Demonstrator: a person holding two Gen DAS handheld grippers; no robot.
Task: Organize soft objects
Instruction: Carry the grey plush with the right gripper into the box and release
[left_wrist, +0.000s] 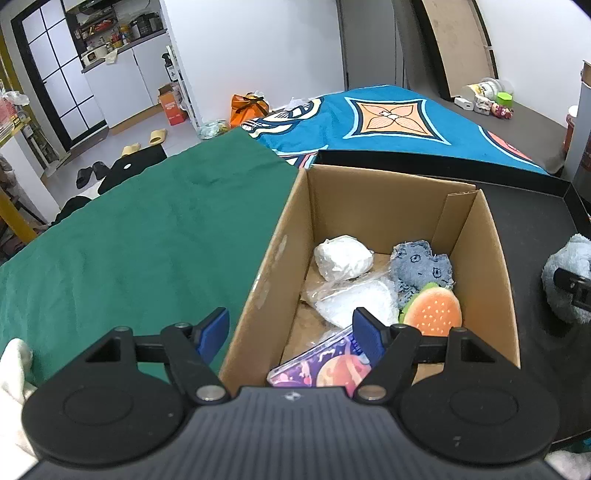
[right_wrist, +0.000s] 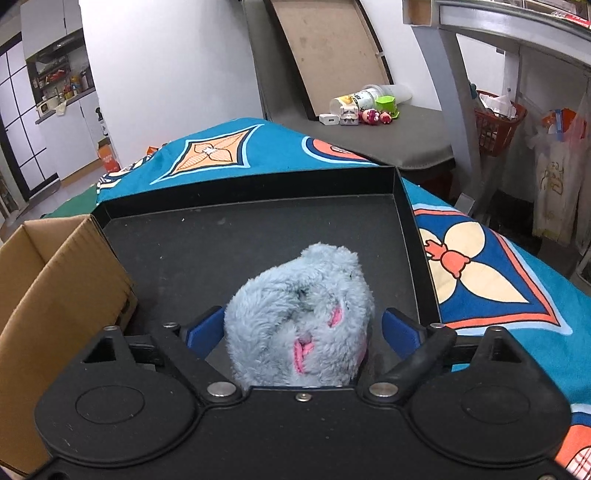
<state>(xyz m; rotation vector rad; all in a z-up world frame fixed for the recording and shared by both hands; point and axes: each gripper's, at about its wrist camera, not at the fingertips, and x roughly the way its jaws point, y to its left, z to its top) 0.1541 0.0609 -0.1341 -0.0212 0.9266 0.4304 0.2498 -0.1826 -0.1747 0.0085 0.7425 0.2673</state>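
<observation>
Right tongs (right_wrist: 302, 332) parted around blue plush (right_wrist: 299, 314) in black tray (right_wrist: 258, 229), pads clear. Left tongs (left_wrist: 291, 332) spread, empty, above cardboard box (left_wrist: 280, 254). Next, probably: lift away.

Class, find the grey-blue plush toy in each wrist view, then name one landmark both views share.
Left wrist: plush toy at the far right edge, on the black tray, right of the cardboard box.
Right wrist: plush toy low centre, between the right gripper's fingers.
Shared landmark: cardboard box beside the tray.
</observation>
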